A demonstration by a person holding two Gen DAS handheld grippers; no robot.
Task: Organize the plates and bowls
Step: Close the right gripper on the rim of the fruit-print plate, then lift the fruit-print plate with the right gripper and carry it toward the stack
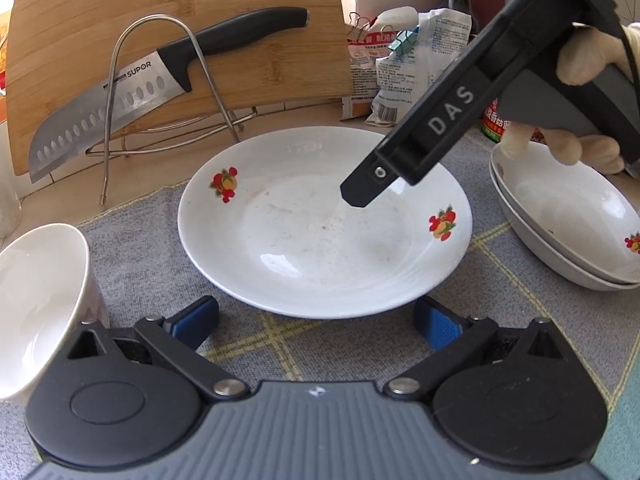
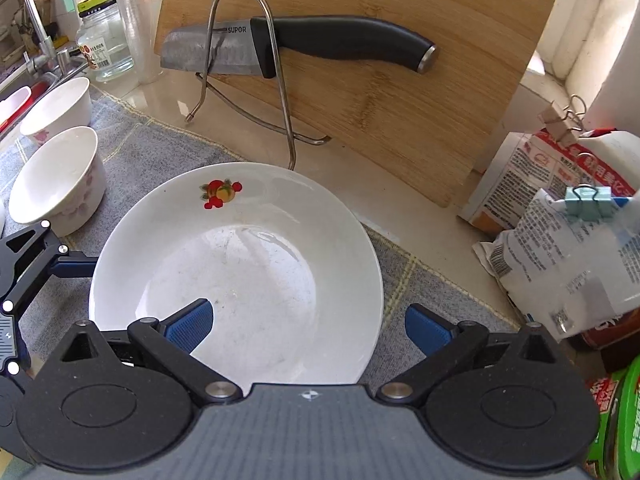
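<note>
Plate flat on grey cloth — near-right rim between the spread pads of right gripper, untouched. Left gripper gaping too, just short of the near rim. Bowls left; stacked plates right.

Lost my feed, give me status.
Left gripper open, right gripper open, both empty. Plate flat on cloth, ungrabbed. Nothing in the way.

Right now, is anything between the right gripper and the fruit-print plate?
Nothing visible. The right gripper is open over the plate's near rim, one finger above its basin, the other outside.
</note>
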